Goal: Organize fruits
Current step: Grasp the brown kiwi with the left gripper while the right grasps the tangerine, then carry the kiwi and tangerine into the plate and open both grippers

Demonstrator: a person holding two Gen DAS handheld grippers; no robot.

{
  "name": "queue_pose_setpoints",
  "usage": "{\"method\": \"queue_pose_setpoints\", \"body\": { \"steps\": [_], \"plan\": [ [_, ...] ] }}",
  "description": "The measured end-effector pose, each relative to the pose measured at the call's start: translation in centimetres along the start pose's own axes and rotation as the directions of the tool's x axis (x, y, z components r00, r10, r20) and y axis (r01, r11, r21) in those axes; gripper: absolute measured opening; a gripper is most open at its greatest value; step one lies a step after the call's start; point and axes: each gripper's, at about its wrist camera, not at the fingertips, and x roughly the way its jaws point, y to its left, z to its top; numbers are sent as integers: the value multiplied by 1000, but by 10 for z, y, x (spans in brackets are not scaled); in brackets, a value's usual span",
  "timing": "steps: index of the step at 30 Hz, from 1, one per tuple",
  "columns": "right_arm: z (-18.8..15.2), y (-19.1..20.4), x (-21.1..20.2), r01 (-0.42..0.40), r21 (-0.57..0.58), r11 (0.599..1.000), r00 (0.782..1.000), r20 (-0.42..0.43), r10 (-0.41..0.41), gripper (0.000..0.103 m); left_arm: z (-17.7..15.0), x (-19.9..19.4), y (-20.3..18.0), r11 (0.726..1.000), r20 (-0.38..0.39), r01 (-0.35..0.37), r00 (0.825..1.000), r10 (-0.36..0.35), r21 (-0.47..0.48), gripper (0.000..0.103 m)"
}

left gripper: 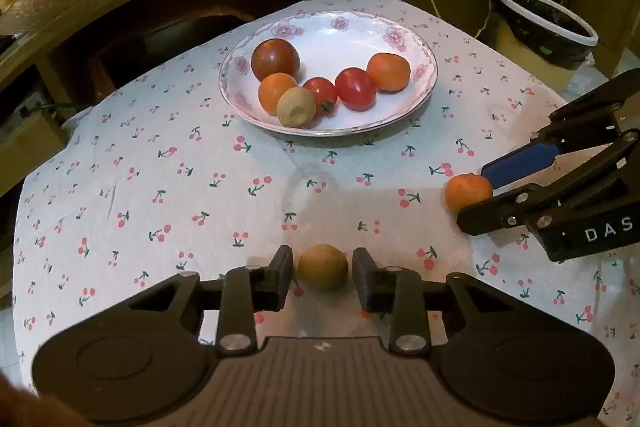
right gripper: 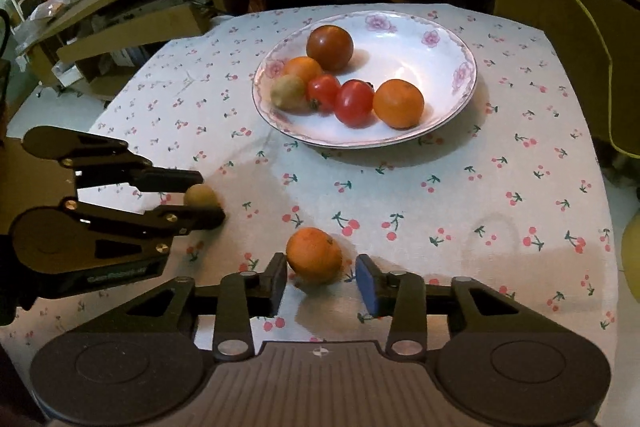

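Item 1: plate (left gripper: 416, 107), white with pink floral rim, on the far half of the bench (left gripper: 160, 195), which wears a cherry-print cloth. Contents: one dark tomato (left gripper: 275, 59), two red tomatoes, two small oranges, one kiwi. All six lie clustered toward the near and left part of the dish; the far right part is bare.

Item 2: loose kiwi (left gripper: 323, 267), on the cloth at the near edge, well apart from the plate. It lies directly between the fingers of the left gripper (left gripper: 323, 277). Jaws released, a narrow gap showing on each side of the fruit; no contact visible. Fruit near-round, no marked long axis.

Item 3: loose orange (right gripper: 314, 255), on the cloth, near edge, right of the kiwi. It lies between the fingers of the right gripper (right gripper: 321, 281). Jaws released; left finger just beside or touching the peel, blue-padded right finger apart from it.

Judgement: each gripper is already centred on its own fruit, so closing is the likely next move. The plate lies straight ahead of both.
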Motion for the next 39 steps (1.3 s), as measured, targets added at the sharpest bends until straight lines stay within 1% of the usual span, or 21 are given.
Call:
{"method": "queue_pose_setpoints", "body": {
  "steps": [4, 10, 12, 13, 14, 16, 18, 21, 29, 34, 39],
  "plan": [
    [-1, 3, -1, -2, -23, 1000, 1000, -2, 2, 45, -3, -1, -5, 1000, 5, -10, 1000, 10, 6, 41],
    [-1, 7, 0, -6, -59, 998, 1000, 1, 6, 44, -3, -1, -3, 1000, 12, -11, 1000, 12, -15, 41],
    [-1, 9, 1, -9, -68, 998, 1000, -9, 8, 40, -3, -1, -3, 1000, 10, -8, 1000, 8, -15, 40],
    [-1, 10, 1, -13, -72, 997, 1000, -14, 12, 34, -3, -2, -3, 1000, 10, -5, 1000, 5, -16, 38],
    [-1, 11, 0, -18, -74, 997, 1000, -18, 16, 31, -4, -2, -3, 1000, 9, -3, 1000, 3, -18, 37],
    [-2, 15, 0, -10, -94, 996, 1000, -20, 8, 31, -4, -2, -3, 1000, 9, -10, 1000, 10, -19, 32],
    [-2, 19, 0, 1, -112, 994, 1000, -15, -3, 30, -3, -2, -2, 1000, 9, -9, 1000, 9, -27, 31],
    [0, 19, -1, -9, -107, 994, 1000, -13, 8, 30, -1, -2, 0, 999, 12, -2, 1000, 2, -36, 31],
    [10, 13, -5, -1, -76, 997, 1000, 21, 3, 30, 8, -7, -6, 999, 38, 24, 999, -23, -27, 31],
    [20, 9, -8, 13, -62, 998, 998, 58, -10, 30, 22, -11, -13, 999, 71, 31, 997, -29, -17, 31],
    [31, 2, -13, 28, -44, 999, 995, 99, -23, 30, 39, -11, -13, 1000, 103, 21, 995, -19, -21, 31]
  ]
}}
